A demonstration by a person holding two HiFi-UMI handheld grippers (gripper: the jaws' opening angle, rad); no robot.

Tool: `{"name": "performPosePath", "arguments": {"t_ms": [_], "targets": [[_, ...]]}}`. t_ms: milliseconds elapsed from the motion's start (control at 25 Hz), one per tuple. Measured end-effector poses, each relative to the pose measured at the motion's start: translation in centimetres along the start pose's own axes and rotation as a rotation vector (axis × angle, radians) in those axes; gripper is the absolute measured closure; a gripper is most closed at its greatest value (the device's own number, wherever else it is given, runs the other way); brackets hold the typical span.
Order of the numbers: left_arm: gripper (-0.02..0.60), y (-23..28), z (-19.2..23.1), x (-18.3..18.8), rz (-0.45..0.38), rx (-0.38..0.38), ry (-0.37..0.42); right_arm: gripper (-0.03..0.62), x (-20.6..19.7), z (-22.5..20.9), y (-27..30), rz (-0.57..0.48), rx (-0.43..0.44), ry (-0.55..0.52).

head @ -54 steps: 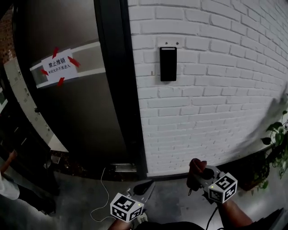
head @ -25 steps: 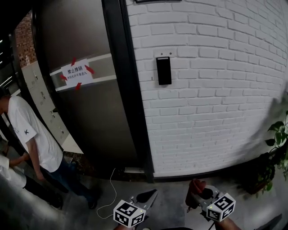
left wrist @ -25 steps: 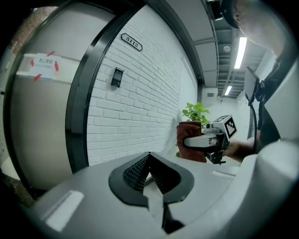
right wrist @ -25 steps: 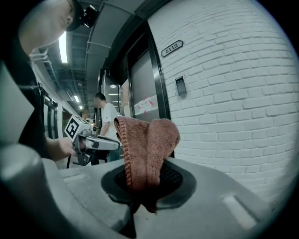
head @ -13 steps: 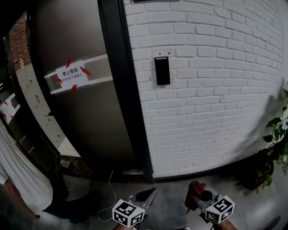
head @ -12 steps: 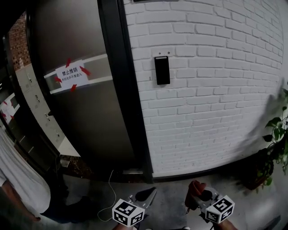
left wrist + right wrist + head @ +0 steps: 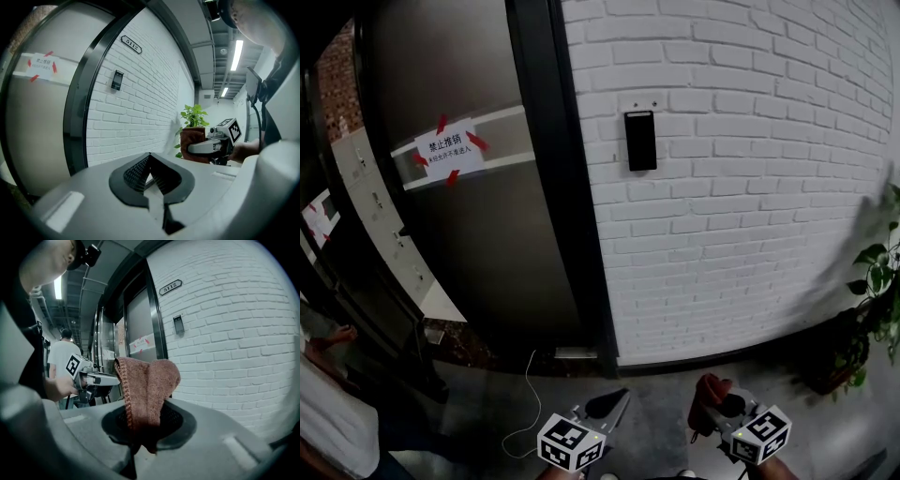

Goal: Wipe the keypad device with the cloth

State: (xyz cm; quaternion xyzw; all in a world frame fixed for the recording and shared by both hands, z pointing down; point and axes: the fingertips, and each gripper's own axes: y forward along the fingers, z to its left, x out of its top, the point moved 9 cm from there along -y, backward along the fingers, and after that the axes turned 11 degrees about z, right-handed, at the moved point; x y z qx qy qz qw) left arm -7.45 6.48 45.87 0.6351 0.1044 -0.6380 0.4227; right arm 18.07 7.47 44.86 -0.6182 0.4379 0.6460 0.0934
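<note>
The keypad device [image 7: 640,141] is a slim black panel fixed upright on the white brick wall, far above both grippers; it also shows small in the left gripper view [image 7: 117,79] and the right gripper view [image 7: 178,324]. My right gripper [image 7: 713,401] hangs low near the floor, shut on a reddish-brown cloth [image 7: 710,387]. In its own view the cloth [image 7: 149,387] stands up folded out of the jaws. My left gripper [image 7: 607,406] is beside it at the same height, jaws shut with nothing between them [image 7: 149,160].
A dark door with a black frame [image 7: 558,187] stands left of the wall and carries a white paper notice [image 7: 448,148]. A white cable [image 7: 523,398] trails on the floor. A potted plant [image 7: 878,281] is at right. A person [image 7: 328,422] is at lower left.
The person in the white shirt has moved from beside the door to the lower-left corner. Both grippers stay low, the cloth still held in the right one.
</note>
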Motion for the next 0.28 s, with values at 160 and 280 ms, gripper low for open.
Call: {"name": "performPosePath", "arguments": {"t_ms": [160,280], "targets": [[0.565,0.0,-0.1,0.0,0.002,0.002,-0.002,0.542,-1.3,-0.9,0.5,-0.016,-0.006,-0.028],[0.565,-0.1,-0.1,0.1,0.003,0.002,-0.003,0.543,-2.1,-1.4,0.8,-0.028,-0.014,-0.043]]}}
